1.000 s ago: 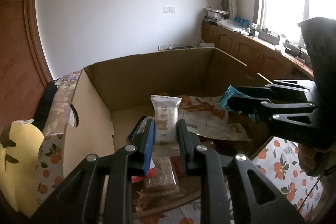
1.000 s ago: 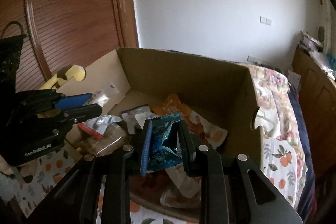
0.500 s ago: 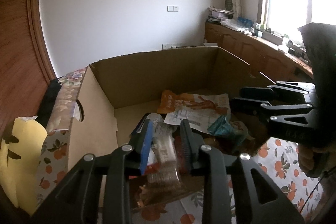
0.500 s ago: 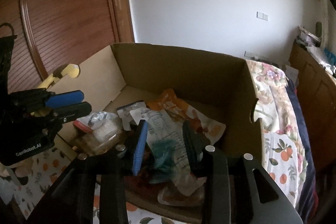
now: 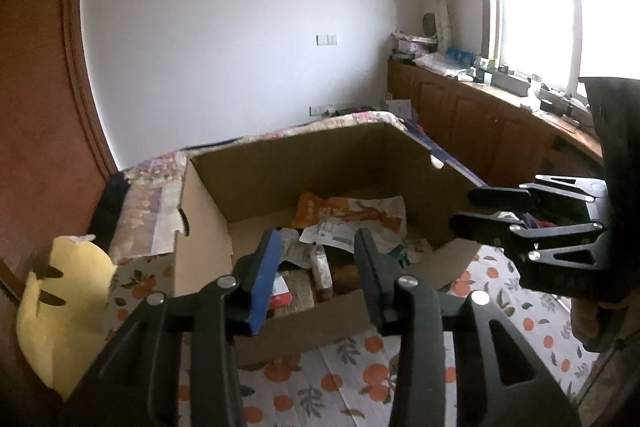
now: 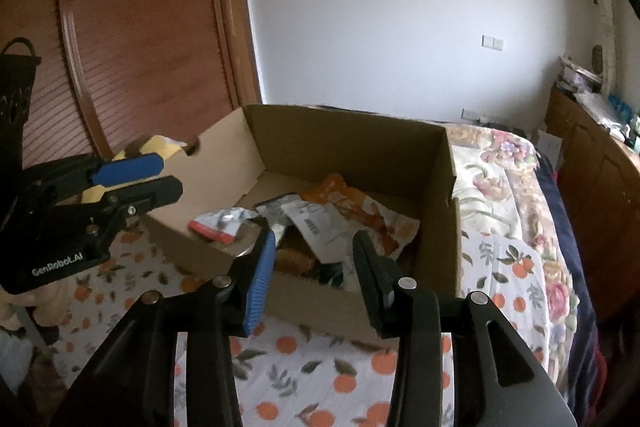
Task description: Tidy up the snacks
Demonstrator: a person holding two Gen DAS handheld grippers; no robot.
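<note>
The box (image 5: 304, 163) sat on an orange-print cloth (image 6: 344, 379), with the snacks (image 6: 320, 223) heaped inside it. The left gripper (image 5: 316, 267) hung above the box's near wall, its jaws having just been opening, nothing between them. The right gripper (image 6: 312, 267) hung above that same wall, jaws likewise just opening and empty.
</note>
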